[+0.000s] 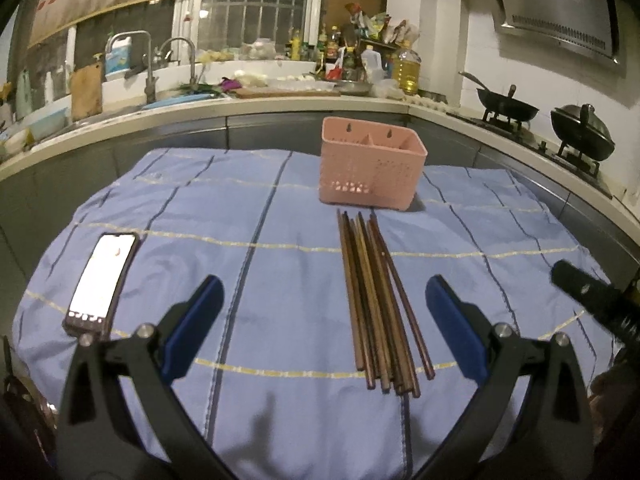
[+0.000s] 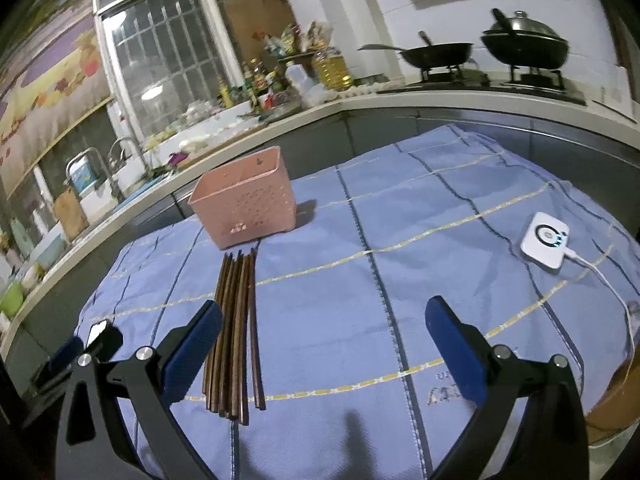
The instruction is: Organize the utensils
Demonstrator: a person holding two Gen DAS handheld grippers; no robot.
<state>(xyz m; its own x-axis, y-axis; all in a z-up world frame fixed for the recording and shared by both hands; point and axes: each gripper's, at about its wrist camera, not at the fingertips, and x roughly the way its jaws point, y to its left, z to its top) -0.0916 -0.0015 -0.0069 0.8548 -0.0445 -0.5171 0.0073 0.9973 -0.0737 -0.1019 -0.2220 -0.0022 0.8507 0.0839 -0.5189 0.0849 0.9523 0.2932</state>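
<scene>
left gripper: jaws wide apart, empty, above near end of chopsticks, bundle nearer right jaw | right gripper: jaws apart, empty, chopsticks just beside left jaw | chopsticks flat on blue-clothed surface, tips toward pink holder at far side, not touching | phone far left

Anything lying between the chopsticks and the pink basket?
Nothing: only bare blue cloth separates the chopsticks from the pink basket. Both wrist views show it; the gap is short.
</scene>
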